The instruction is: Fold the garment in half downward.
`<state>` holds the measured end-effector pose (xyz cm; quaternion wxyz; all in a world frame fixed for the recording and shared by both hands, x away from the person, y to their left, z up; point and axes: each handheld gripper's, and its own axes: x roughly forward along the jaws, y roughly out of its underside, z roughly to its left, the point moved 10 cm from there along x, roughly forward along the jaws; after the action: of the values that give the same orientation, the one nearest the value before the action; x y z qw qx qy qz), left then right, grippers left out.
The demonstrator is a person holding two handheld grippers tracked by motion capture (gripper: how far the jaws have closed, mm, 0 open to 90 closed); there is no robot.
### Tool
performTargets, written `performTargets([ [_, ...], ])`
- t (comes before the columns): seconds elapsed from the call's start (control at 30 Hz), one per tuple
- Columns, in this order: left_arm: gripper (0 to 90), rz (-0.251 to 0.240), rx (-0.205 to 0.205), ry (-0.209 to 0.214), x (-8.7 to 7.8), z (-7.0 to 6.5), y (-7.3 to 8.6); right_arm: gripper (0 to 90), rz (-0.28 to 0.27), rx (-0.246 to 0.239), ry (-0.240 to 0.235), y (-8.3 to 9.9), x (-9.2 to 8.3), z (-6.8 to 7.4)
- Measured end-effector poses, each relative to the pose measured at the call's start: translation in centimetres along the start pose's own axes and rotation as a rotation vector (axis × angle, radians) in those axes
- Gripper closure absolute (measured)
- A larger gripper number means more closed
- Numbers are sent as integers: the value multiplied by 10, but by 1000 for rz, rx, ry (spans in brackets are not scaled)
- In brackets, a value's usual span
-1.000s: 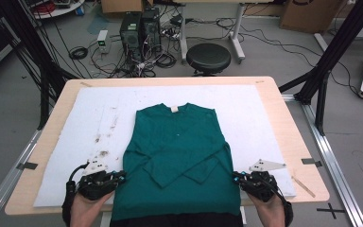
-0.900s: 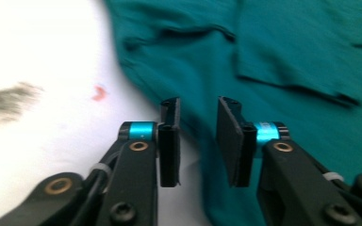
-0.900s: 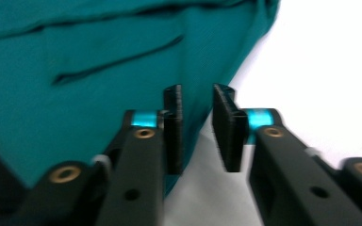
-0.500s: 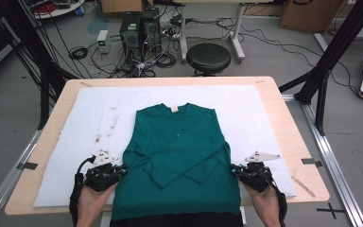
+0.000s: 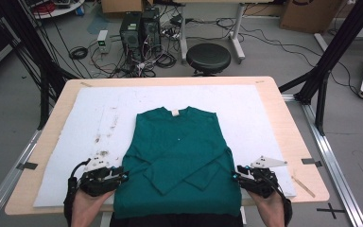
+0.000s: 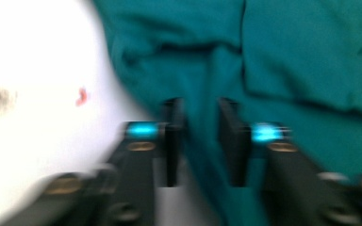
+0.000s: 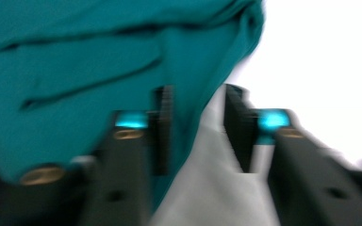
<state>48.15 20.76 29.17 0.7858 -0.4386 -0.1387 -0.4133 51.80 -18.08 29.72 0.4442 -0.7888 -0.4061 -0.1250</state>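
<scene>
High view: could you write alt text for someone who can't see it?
A green sweater lies flat on a white mat on a wooden table, sleeves folded across its front. A person's hands hold the left tongs and right tongs at its lower side edges, jaws just opening. A black stool stands beyond.

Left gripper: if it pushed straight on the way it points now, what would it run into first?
Most likely the green sweater: its side edge already lies between the left gripper jaws, which have just been opening.
</scene>
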Motion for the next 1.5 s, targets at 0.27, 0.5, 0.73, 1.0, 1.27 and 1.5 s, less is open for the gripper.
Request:
performTargets([
  [0.27,396,-96,48,-13,10,7,-32,276,-87,-3,81,-29,12,-20],
  [0.5,330,-166,72,-69,22,29,-48,221,-145,-9,118,-52,23,-35],
  [0.73,336,-163,43,-77,26,45,-52,245,-156,-4,163,-60,32,-45],
  [1.0,349,-124,43,-73,38,50,-65,261,-170,23,154,-58,34,-49],
  [1.27,373,-95,33,-45,45,54,-92,262,-158,32,146,-55,35,-49],
  [1.5,400,-84,10,-50,58,67,-115,263,-152,20,165,-54,36,-48],
])
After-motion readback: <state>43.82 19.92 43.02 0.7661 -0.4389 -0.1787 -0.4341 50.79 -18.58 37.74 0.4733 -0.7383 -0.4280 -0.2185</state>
